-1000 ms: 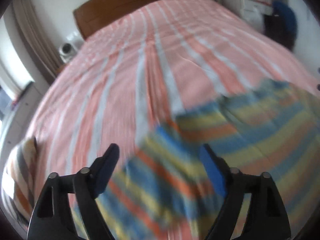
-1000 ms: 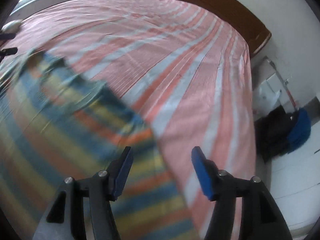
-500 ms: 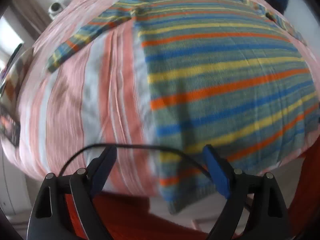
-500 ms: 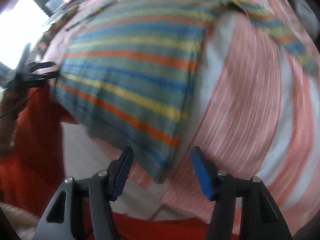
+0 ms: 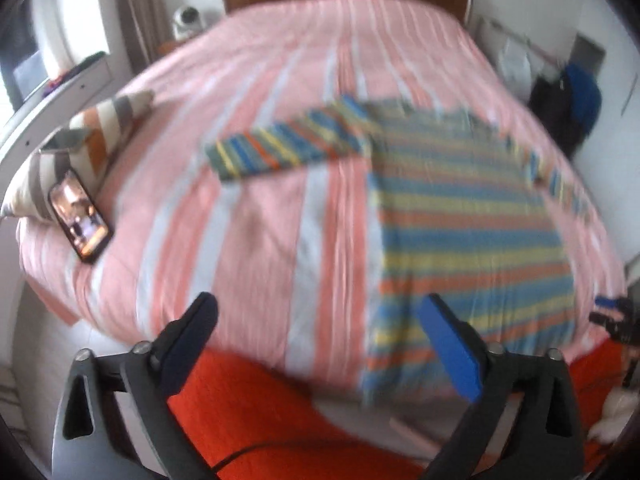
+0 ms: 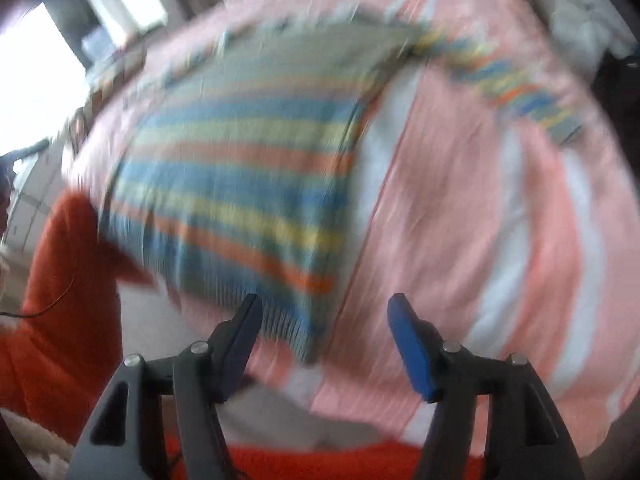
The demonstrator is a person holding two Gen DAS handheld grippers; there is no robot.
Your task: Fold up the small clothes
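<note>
Here a knitted striped sweater lies flat on the bed, its bands of blue, yellow, orange and grey-green running across the body, one sleeve stretched out to each side and its ribbed hem hanging just over the bed's near edge. The bedcover is a soft, finely creased cloth in long pink and white stripes. The left gripper hangs above that edge, fingers opening wide with nothing between them. The right gripper hovers by the hem corner, fingers opening too, the fabric near but not pinched. A phone with a lit screen lies beside a striped cushion at the bed's left side.
</note>
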